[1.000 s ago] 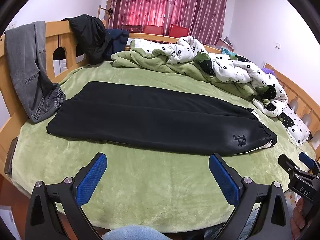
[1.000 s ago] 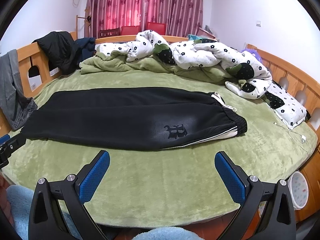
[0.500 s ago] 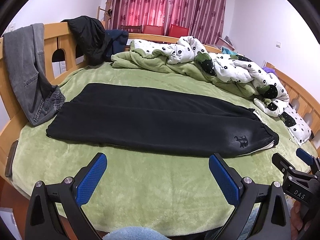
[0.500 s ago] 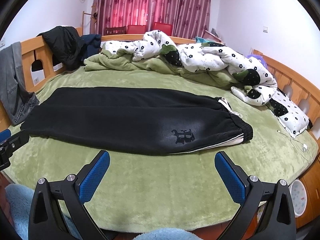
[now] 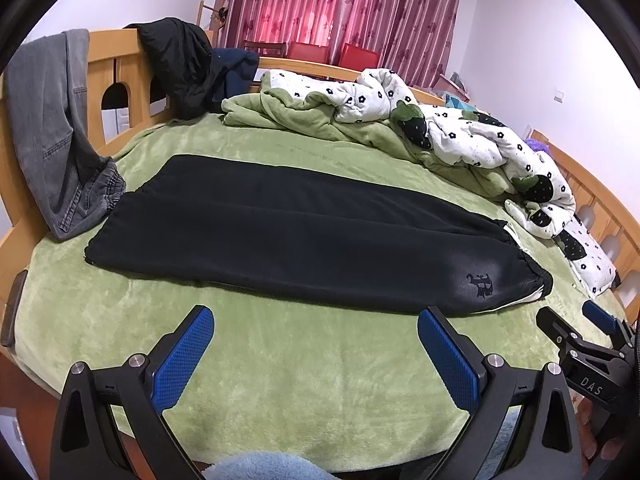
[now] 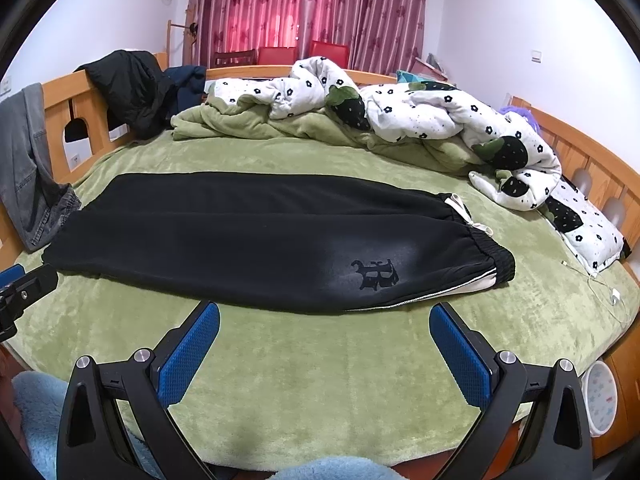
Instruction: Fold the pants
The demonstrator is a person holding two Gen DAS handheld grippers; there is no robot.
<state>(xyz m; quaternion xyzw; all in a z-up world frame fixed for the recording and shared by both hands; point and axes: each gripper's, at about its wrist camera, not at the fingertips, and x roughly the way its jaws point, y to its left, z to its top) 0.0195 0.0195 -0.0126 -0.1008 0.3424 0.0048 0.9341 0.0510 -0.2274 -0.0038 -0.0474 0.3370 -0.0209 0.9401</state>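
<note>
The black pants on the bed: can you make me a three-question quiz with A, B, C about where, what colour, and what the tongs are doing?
1. Where do the long black fleece pants lie?
A. On the floor
B. On the fuzzy green bed blanket
C. Over the rail

2. What colour are the tong pads?
A. Blue
B. Red
C. Yellow

3. The right tongs and left tongs are:
A. Gripping the pants
B. Shut, empty
C. Open, empty

Answers: B, the pants lie flat on the blanket; A, both views show blue pads; C, the pads stand wide apart, short of the pants.

left tongs point(image 5: 316, 336): black frame, blue dimpled pads, silver screws | right tongs point(image 6: 324, 334): same | fluffy light-blue sleeve point(image 6: 36, 408)
</note>
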